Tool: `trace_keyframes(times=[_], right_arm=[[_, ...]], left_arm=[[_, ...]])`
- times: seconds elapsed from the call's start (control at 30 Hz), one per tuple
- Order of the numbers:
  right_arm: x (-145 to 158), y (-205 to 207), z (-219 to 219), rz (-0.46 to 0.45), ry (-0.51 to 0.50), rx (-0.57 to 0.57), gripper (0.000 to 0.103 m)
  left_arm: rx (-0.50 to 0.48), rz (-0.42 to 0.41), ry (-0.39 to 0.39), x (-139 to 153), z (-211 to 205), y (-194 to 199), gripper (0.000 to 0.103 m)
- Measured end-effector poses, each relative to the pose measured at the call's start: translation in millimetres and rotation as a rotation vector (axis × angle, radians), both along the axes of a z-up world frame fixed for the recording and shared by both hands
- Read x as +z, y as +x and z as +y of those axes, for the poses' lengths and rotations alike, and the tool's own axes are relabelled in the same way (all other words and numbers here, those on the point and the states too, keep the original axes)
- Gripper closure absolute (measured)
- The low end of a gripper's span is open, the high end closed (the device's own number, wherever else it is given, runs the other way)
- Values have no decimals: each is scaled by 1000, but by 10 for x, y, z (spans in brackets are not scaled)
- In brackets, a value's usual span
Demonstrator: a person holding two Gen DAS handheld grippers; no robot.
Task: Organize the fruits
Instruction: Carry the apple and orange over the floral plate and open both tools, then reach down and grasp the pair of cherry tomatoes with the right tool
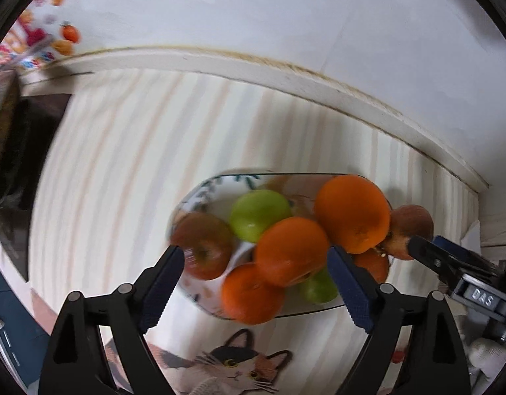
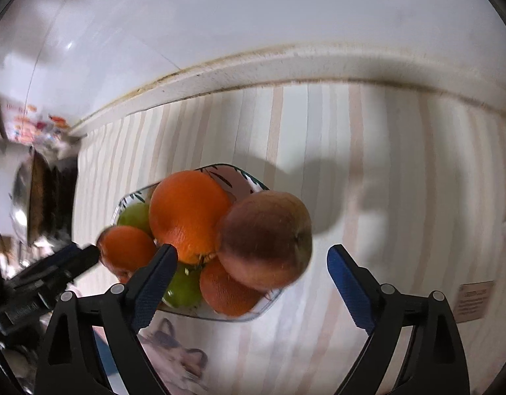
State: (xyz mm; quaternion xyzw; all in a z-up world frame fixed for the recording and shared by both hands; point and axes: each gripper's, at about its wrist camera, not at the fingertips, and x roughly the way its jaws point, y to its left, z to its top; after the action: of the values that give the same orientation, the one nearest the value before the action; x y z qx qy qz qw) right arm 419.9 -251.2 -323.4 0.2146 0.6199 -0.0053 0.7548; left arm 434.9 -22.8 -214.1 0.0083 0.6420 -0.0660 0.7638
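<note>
The striped tablecloth (image 1: 114,171) fills both views, running ahead of the grippers to a white ledge (image 1: 286,75) and a pale wall (image 2: 253,10). On it, straight ahead of the left gripper (image 1: 256,263) and ahead-left of the right gripper (image 2: 253,260), sits the patterned plate (image 1: 200,194) heaped with fruit: oranges (image 1: 351,212), green apples (image 1: 258,214) and red apples (image 1: 203,245).

Only the right wrist view shows the big reddish apple (image 2: 266,242) at full size, at the plate's near-right edge; from the left it is half hidden behind the top orange. Only the left view shows a cat picture (image 1: 233,365) on the cloth beneath the fingers.

Both grippers stand wide apart, holding nothing, angled down over the plate.
</note>
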Motion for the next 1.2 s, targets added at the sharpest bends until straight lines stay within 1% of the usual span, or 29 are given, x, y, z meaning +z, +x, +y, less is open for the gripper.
trace_keyframes(times=[0.2,0.3,0.4,0.5,0.63,0.97,1.13,1.2], right_arm=[[380,-333,404,-66,-121,101,7],[522,-512,558,-92,-155,126,7],[646,-643,683,-116,-184,140,7],[796,-782,741,-142,-195,143,7],[1041,-968,824,-194,-222,145,7],[1679,-1491,901,-318,-237,128,7],[1987,-1711,951,-373,-242,135,7],[2093,-1788,960,-391,-243,133,7]], left_arm=[[34,-58,23,184,192,-393,14],[43,-80,47,230,247,-602,14],[48,-83,44,262,282,-780,14],[59,-95,30,355,315,-924,14],[66,-148,30,562,345,-1123,14],[74,-268,14,1130,409,-1563,14],[66,-299,-3,1316,405,-1747,14],[53,-325,2,1400,387,-1840,14]])
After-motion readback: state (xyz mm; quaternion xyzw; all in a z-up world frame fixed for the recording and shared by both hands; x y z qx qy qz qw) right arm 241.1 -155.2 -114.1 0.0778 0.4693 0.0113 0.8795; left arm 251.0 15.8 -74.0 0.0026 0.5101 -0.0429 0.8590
